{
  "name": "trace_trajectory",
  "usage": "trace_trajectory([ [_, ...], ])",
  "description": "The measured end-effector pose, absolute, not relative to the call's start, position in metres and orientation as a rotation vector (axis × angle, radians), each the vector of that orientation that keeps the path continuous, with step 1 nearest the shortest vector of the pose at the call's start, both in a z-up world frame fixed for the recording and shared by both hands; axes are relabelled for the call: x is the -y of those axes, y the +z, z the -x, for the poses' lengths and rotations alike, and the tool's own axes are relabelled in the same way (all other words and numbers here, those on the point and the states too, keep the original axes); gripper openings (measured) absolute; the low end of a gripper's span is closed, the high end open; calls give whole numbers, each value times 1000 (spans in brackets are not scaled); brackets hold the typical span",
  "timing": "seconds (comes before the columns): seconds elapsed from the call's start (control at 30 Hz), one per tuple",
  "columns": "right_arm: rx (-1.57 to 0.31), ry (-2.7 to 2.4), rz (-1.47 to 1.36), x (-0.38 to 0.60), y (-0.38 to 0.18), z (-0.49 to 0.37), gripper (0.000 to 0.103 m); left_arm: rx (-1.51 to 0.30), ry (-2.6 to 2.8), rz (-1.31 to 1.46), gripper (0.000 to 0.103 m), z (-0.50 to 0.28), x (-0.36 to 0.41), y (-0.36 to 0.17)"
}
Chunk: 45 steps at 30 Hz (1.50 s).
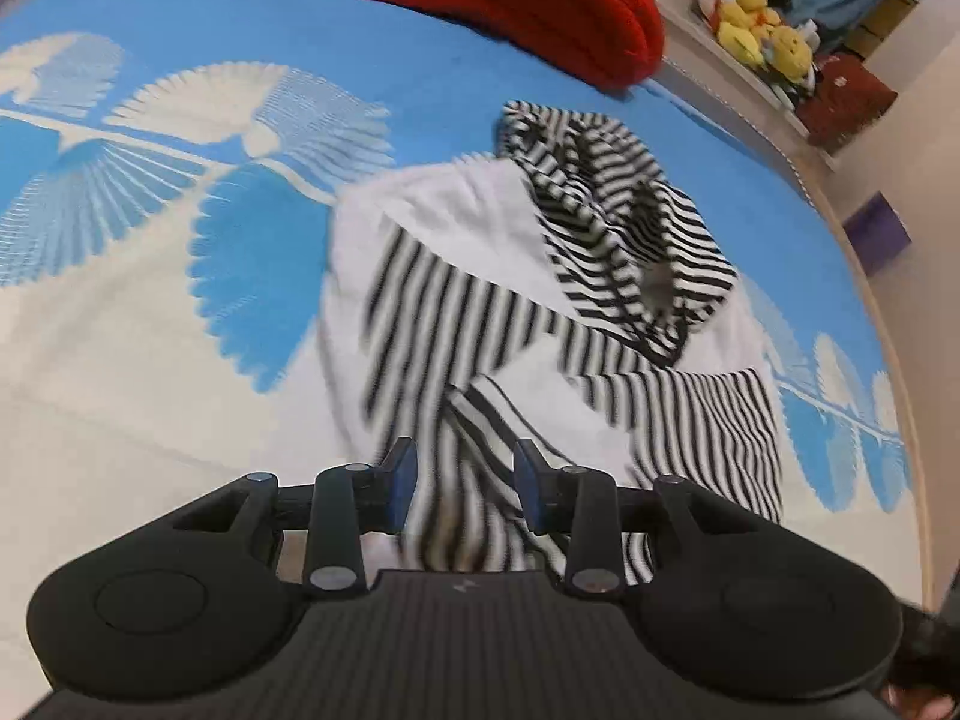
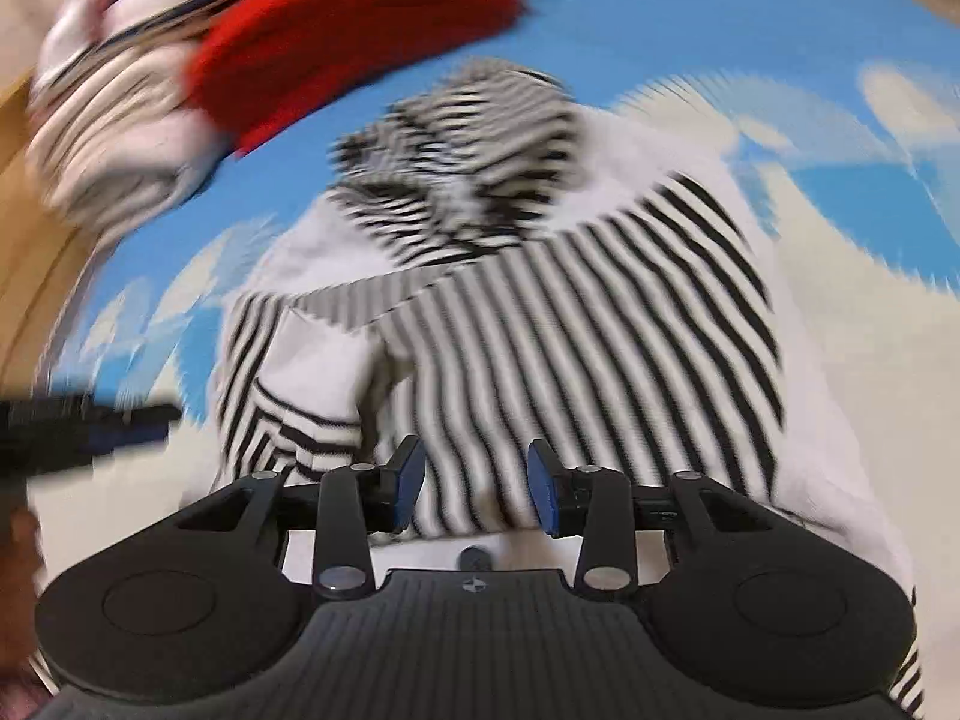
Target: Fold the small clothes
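Both grippers — left (image 1: 463,483), right (image 2: 475,483) — hover with jaws apart over the striped garment (image 1: 498,312), gripping nothing.

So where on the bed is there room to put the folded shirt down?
The bare blue-and-white blanket beside the striped garment, on the side away from the bed's edge, looks free. Near the red cloth and the bed edge by the yellow toys it's crowded.
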State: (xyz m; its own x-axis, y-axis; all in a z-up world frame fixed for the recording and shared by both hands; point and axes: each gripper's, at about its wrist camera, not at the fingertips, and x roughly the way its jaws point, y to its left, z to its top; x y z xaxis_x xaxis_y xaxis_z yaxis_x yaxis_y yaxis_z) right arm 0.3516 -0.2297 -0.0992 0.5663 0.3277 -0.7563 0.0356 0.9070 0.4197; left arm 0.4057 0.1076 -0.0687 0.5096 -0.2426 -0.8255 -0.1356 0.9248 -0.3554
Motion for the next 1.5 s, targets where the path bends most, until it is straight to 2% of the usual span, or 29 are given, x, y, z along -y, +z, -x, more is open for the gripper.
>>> trace_trajectory([
  [0.17,-1052,137,-460,243,-116,-366,40,-1051,-131,413,55,-417,-64,-76],
  [0.23,-1073,107,-525,246,-118,-364,40,-1067,-139,351,67,-421,-38,-84],
  [0.33,-1085,72,-573,249,-117,-359,41,-1072,-124,202,75,-421,3,-99],
  [0.47,-1119,52,-648,261,-128,-363,47,-1068,-75,0,79,-420,30,-121],
  [0.5,-1134,40,-671,267,-134,-364,47,-1068,-51,-30,74,-419,28,-125],
  [0.6,-1172,-69,-773,293,-152,-365,45,-1058,48,14,45,-422,1,-121],
  [0.67,-1172,-78,-880,305,-157,-363,45,-1028,120,125,43,-421,-24,-107],
  [0.77,-1170,-96,-893,309,-154,-361,45,-1003,141,290,44,-416,-53,-93],
  [0.9,-1173,-100,-890,307,-156,-358,45,-1085,159,474,43,-411,-82,-99],
  [1.03,-1175,-107,-886,307,-155,-361,45,-1108,173,559,39,-406,-97,-98],
  [1.07,-1176,-112,-882,306,-154,-362,45,-1104,192,562,34,-405,-100,-96],
  [1.1,-1176,-116,-877,305,-154,-363,45,-1096,201,574,7,-404,-103,-94],
  [1.23,-1171,-128,-850,301,-152,-362,45,-1028,151,541,6,-404,-106,-78],
  [1.3,-1165,-130,-852,300,-151,-361,37,-912,34,482,6,-406,-99,-57],
  [1.33,-1159,-135,-864,301,-150,-360,24,-824,-35,451,6,-404,-96,-41],
  [1.37,-1141,-141,-896,303,-148,-357,18,-733,-81,426,6,-398,-93,-25],
  [1.43,-1094,-153,-944,306,-143,-351,18,-566,-151,407,6,-383,-94,1],
  [1.5,-1043,-153,-943,307,-134,-347,18,-547,-149,443,7,-377,-102,2],
])
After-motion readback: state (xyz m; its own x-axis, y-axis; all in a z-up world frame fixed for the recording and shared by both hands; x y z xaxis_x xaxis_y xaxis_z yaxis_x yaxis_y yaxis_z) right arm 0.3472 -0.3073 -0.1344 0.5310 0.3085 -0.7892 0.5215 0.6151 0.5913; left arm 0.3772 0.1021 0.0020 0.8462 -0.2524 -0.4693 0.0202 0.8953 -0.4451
